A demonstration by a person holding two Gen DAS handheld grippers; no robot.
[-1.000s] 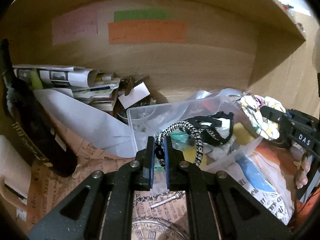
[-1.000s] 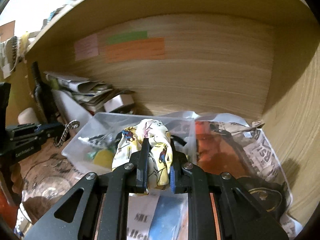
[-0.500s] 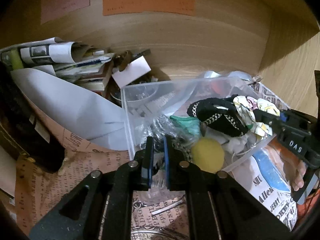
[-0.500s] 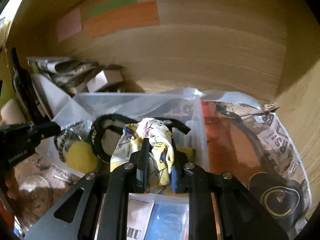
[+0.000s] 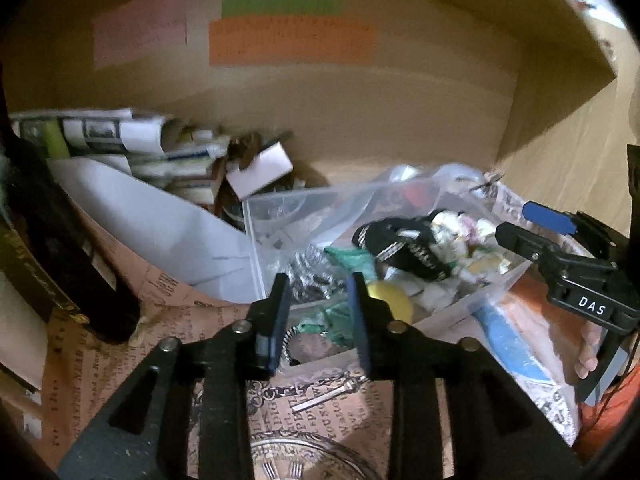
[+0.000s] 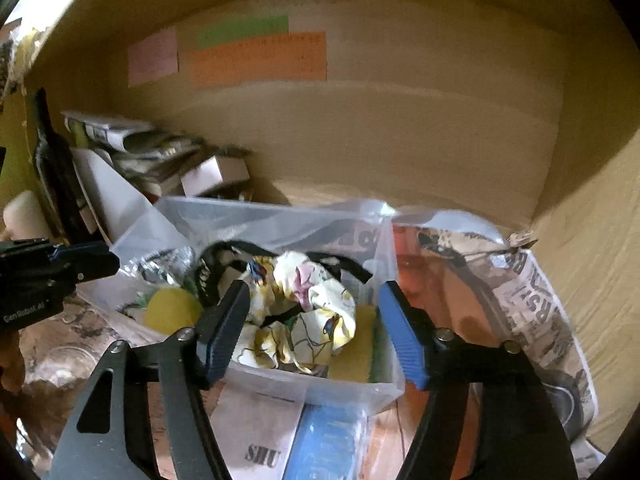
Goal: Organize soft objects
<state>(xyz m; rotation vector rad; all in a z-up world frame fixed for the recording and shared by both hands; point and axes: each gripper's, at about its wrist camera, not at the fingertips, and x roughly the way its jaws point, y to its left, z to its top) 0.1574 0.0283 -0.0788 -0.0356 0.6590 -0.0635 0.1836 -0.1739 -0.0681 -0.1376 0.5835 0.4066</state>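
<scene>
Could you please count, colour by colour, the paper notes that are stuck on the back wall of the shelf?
Pink note: 1
Green note: 1
Orange note: 1
Total: 3 notes, all on the back wall above the clear plastic box.

Left gripper (image 5: pixel 318 292) jaws spread apart, empty; right gripper (image 6: pixel 314 304) jaws spread wider, empty, both pointing forward and slightly down.
</scene>
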